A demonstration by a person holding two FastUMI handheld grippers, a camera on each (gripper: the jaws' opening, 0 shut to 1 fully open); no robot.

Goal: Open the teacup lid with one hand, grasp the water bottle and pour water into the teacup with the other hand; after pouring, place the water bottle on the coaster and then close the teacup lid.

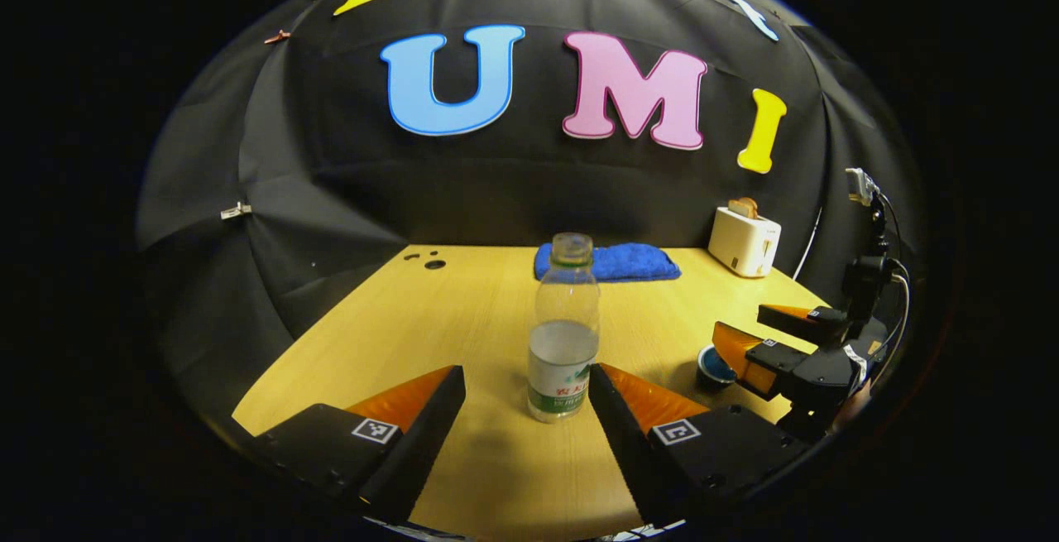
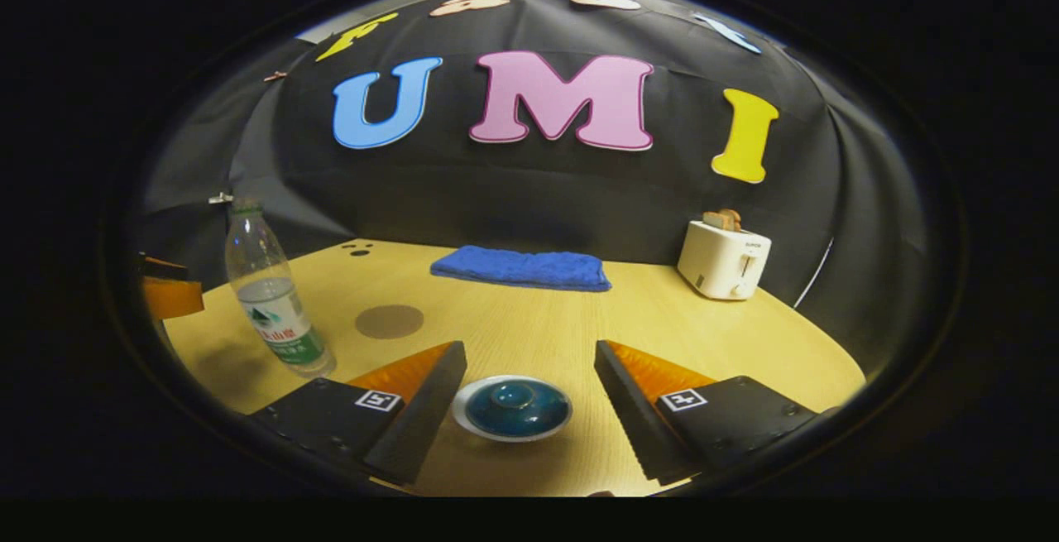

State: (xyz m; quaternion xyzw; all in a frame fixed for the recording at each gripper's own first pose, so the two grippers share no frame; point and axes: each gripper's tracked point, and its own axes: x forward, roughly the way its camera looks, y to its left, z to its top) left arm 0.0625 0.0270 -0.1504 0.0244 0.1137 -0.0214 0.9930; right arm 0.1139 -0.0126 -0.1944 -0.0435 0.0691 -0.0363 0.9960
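1. In the left gripper view, we see our left gripper (image 1: 526,397) with its jaws spread wide and holding nothing. The water bottle (image 1: 564,331) stands upright on the table (image 1: 463,310) between the two fingers, uncapped and roughly half full. Its base is just beside the inner edge of the view-right finger, and we cannot tell whether they touch.

2. Also in that view, the right gripper (image 1: 765,335) hangs off to the side with its jaws apart, just beside the teacup (image 1: 714,366). A blue towel (image 1: 612,261) and a toaster (image 1: 745,241) sit at the back of the table.

3. In the right gripper view, our right gripper (image 2: 529,397) is wide open with nothing held. The teacup lid (image 2: 513,406) is on the cup, centred between the fingers. The round coaster (image 2: 389,321) lies near the bottle, apart from it.

4. Risks on the left, as we judge them: the bottle is open, light and off-centre in the jaws, so a one-sided close could tip it and spill water. Squeezing the soft plastic hard could push water out.

5. Risks on the right: the lid is low and smooth, so fingers closing too high may slip off it, or drag the cup.
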